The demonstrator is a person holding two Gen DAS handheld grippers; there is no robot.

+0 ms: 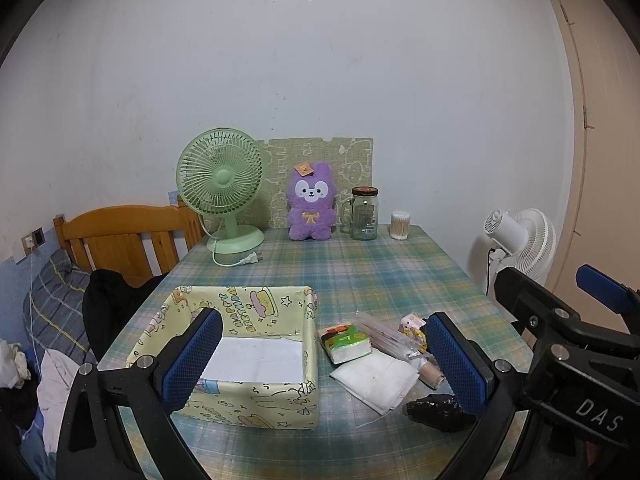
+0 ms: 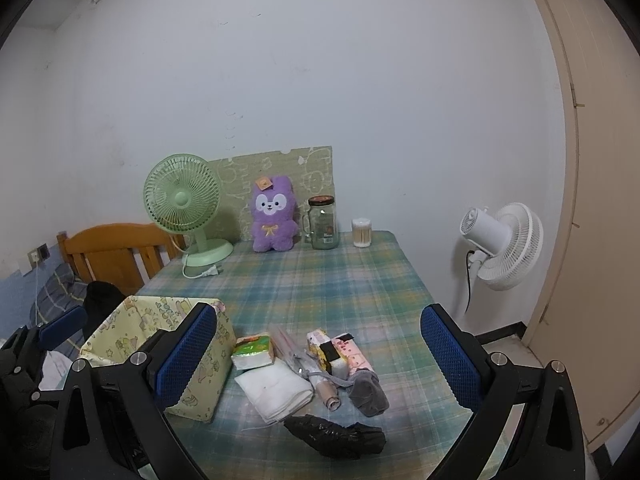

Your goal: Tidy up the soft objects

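Observation:
A yellow cartoon-print box [image 1: 256, 412] stands open-topped on the plaid table, white paper lining its bottom. To its right lies a loose pile: a green-orange tissue pack [image 1: 346, 342], a folded white cloth [image 1: 376, 380], a pink-yellow pack [image 2: 340, 350], a grey sock [image 2: 366, 390], a beige roll [image 2: 328, 394] and a black plastic bag [image 2: 336, 436]. A purple plush [image 1: 311, 208] sits upright at the table's far edge. My left gripper [image 1: 324, 364] hovers open above the box and pile. My right gripper [image 2: 320, 360] is open over the pile, holding nothing.
At the back of the table stand a green desk fan [image 1: 220, 184], a glass jar [image 1: 364, 214] and a cotton-swab tub [image 1: 400, 225]. A white floor fan [image 2: 500, 244] is off the right edge. A wooden headboard [image 1: 120, 236] and bedding are on the left.

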